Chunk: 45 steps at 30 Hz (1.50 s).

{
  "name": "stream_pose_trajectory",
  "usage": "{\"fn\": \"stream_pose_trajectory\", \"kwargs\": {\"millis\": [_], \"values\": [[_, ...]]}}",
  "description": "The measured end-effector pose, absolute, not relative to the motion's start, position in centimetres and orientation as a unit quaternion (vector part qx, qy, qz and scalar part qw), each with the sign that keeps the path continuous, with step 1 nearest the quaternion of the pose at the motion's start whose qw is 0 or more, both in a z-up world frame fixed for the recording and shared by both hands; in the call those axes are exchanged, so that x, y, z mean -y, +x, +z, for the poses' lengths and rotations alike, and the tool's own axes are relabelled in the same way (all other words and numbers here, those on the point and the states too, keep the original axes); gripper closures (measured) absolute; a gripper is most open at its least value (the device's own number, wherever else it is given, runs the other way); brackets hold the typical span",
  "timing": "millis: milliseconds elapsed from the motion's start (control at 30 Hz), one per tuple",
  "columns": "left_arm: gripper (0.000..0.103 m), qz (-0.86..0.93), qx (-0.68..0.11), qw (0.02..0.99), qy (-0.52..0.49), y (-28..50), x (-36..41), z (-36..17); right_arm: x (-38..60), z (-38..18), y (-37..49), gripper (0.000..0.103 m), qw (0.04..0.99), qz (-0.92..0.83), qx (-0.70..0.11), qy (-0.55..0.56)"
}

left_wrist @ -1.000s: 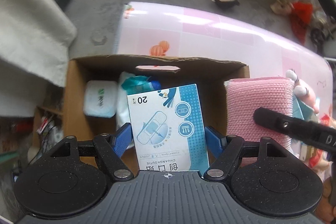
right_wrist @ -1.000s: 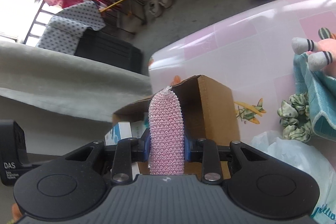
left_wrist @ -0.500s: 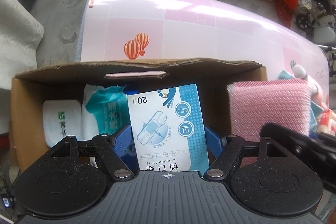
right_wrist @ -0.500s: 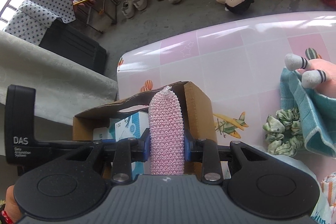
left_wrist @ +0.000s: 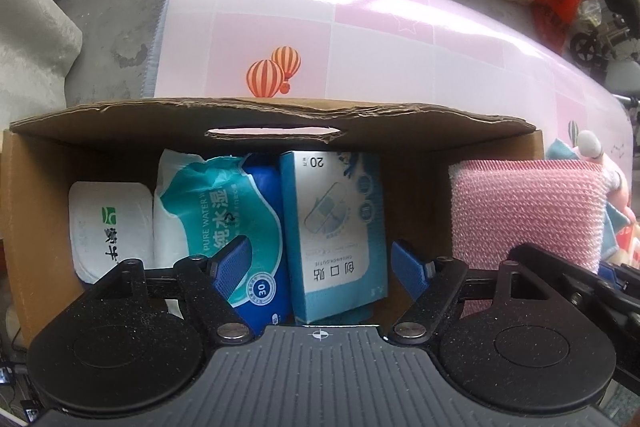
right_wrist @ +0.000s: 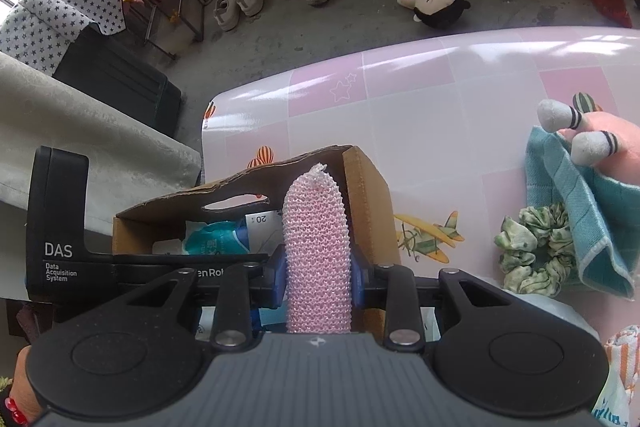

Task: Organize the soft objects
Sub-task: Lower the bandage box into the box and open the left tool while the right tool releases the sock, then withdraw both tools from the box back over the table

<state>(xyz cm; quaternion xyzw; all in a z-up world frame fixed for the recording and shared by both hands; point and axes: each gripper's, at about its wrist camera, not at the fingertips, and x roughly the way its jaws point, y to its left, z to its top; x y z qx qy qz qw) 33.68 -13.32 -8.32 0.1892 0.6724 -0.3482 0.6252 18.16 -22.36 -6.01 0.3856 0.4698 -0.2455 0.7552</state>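
Left wrist view
Left gripper (left_wrist: 322, 265): jaws opening, last step small; blue pads stand clear of the plaster box on both sides, nothing pinched.
Plaster box (left_wrist: 334, 227): upright inside the carton, between the two pads but apart from each; print upside down from this view.
Carton (left_wrist: 272, 117): brown card, open top, slot handle in the far wall; sits at the near edge of the mat.
Wipes pack (left_wrist: 216, 215): teal and white, just left of the plaster box, touching it; left pad is in front of it.
White pack (left_wrist: 110, 227): leftmost in the carton, beside the wipes pack.
Sponge (left_wrist: 524, 211): pink mesh, at the carton's right end, above the rim; lower edge hidden behind the other tool.
Mat (left_wrist: 380, 39): pink and white squares, balloon print just beyond the carton.

Right wrist view
Right gripper (right_wrist: 318, 277): jaws nearly together, clamped on the sponge.
Sponge (right_wrist: 316, 239): seen edge-on, upright, sticking out past the fingertips; in front of the carton's right end. Whether it is inside or over the rim: cannot tell.
Carton (right_wrist: 366, 187): behind and left of the sponge; wipes pack and plaster box show inside.
Scrunchie (right_wrist: 532, 255): green, on the mat, well right of the carton.
Towel (right_wrist: 580, 211): teal, touching the scrunchie, plush toy (right_wrist: 592, 137) lying on it.
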Motion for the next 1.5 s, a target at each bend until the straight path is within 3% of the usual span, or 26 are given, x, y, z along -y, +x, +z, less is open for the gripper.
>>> {"fn": "stream_pose_trajectory", "kwargs": {"millis": [167, 333, 833, 1200, 1500], "values": [[0.026, -0.339, -0.675, 0.629, 0.181, 33.8, 13.0, -8.0, 22.1, -6.3, 19.1, 0.095, 0.759, -0.250, -0.476, 0.367], [0.028, -0.338, -0.677, 0.628, 0.182, 33.7, 13.2, -8.0, 21.9, -6.4, 19.5, 0.086, 0.760, -0.249, -0.476, 0.366], [0.029, -0.336, -0.673, 0.631, 0.189, 33.1, 13.4, -7.8, 22.5, -5.1, 17.2, 0.086, 0.774, -0.244, -0.447, 0.377], [0.065, -0.339, -0.704, 0.603, 0.162, 32.1, 14.5, -9.8, 24.5, -4.2, 12.5, 0.086, 0.769, -0.277, -0.411, 0.403], [0.066, -0.345, -0.709, 0.595, 0.157, 32.1, 15.1, -10.3, 25.3, -5.0, 10.6, 0.086, 0.755, -0.300, -0.401, 0.424]]}}
